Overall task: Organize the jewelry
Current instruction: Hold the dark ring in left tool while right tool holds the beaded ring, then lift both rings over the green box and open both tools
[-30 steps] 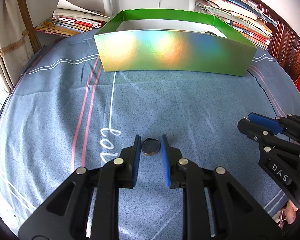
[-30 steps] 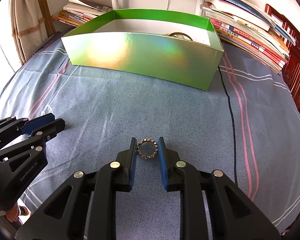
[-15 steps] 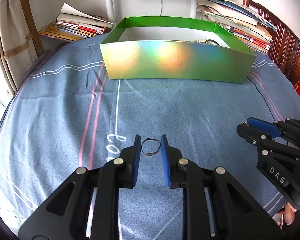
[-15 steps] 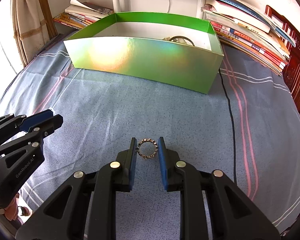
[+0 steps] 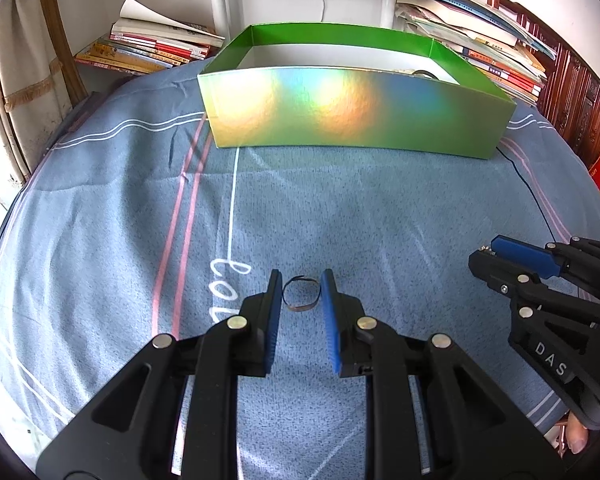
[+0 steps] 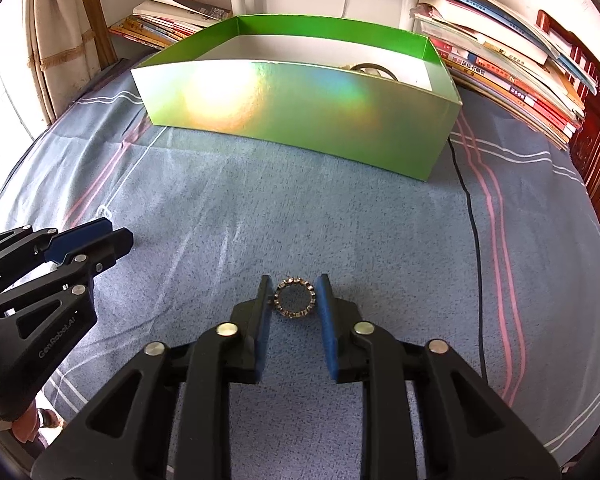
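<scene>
Two grippers over the blue striped bedspread [image 5: 340,208], each with a ring between its blue pads.

The left gripper [image 5: 301,294] clamps a thin dark metal ring [image 5: 301,295] on edge. The right gripper [image 6: 294,295] is easing open around a studded silver ring [image 6: 294,297], which touches the left pad and seems clear of the right one. At twelve o'clock sits the shiny green cardboard box [image 6: 300,116]; a dark hoop [image 6: 374,69], hard to identify, lies inside at its two o'clock corner.
</scene>
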Tool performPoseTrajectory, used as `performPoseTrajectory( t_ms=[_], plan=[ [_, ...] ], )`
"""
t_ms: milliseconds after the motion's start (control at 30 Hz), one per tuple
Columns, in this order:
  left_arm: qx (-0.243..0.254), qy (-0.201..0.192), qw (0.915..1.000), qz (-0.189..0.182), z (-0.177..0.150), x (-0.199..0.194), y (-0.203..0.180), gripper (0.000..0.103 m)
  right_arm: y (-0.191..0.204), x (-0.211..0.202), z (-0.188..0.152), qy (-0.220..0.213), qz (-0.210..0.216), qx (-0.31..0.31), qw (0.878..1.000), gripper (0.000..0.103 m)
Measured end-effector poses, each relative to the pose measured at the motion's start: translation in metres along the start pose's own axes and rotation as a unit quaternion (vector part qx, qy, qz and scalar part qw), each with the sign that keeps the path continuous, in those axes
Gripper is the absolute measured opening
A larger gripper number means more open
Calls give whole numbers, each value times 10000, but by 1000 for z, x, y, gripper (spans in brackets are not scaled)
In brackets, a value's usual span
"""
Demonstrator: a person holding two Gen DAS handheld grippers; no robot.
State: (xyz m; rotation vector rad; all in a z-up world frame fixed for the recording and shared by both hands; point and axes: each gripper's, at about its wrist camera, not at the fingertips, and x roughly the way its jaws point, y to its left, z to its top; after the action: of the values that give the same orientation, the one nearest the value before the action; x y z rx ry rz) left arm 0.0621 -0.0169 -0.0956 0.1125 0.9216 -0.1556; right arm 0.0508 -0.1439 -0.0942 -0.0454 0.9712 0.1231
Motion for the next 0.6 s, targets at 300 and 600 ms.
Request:
performPoseTrajectory(
  t_ms=[300, 600],
  plan=[
    [19, 58, 10000, -8, -1, 4, -2, 20, 1, 1, 0, -61, 31, -24, 10000, 22],
    [40, 2, 10000, -5, 0, 0, -3, 20, 2, -8, 1, -123, 78, -24, 9999, 21]
  ],
)
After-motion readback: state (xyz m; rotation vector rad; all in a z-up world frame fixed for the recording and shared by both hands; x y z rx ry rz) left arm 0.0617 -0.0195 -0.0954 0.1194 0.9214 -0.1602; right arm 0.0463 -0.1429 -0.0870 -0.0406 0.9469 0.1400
